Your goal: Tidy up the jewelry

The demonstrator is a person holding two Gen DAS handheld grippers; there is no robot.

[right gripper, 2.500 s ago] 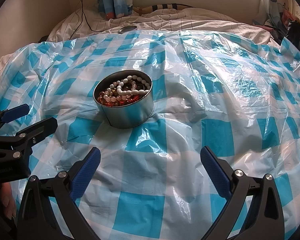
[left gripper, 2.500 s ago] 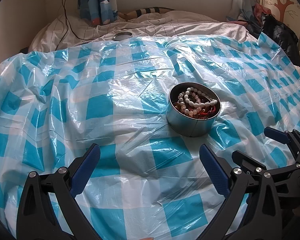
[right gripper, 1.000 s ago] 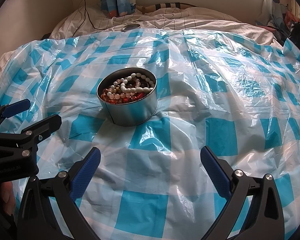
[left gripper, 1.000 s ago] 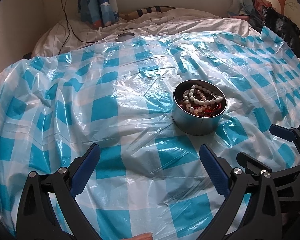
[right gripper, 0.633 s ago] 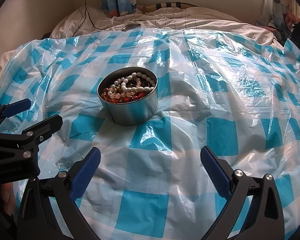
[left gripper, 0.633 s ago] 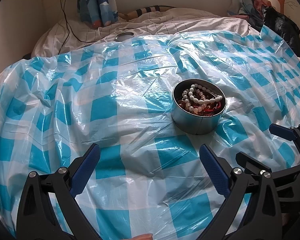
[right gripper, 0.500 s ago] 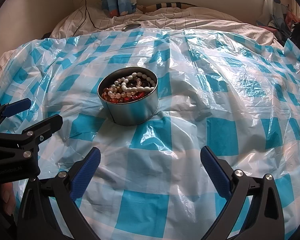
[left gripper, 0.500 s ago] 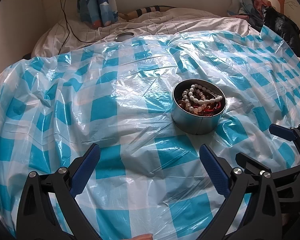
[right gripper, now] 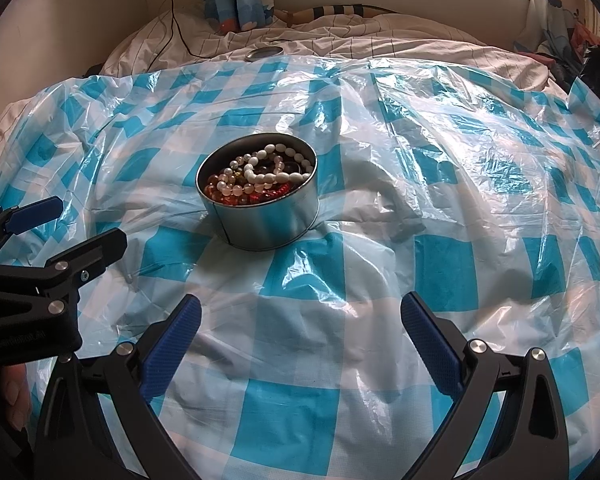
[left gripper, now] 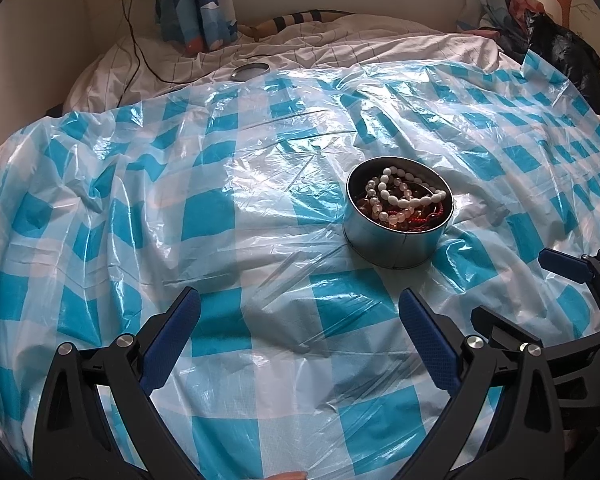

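Left wrist view: left gripper (left gripper: 300, 320) spread wide, holding nothing, above the checked plastic sheet (left gripper: 203, 216). Round tin (left gripper: 398, 216) of bead bracelets (left gripper: 400, 198) sits on the sheet ahead, apart from both tools. Right gripper (right gripper: 300, 320) likewise released and empty, tin (right gripper: 259, 204) ahead-left. Lid (right gripper: 264, 53) lies far back.

Tin (right gripper: 259, 220) wall hides lower beads (right gripper: 255, 184).

Bead strings (left gripper: 400, 200) lie in the tin (left gripper: 392, 246) on the sheet (left gripper: 219, 240), lid (left gripper: 249, 71) far behind
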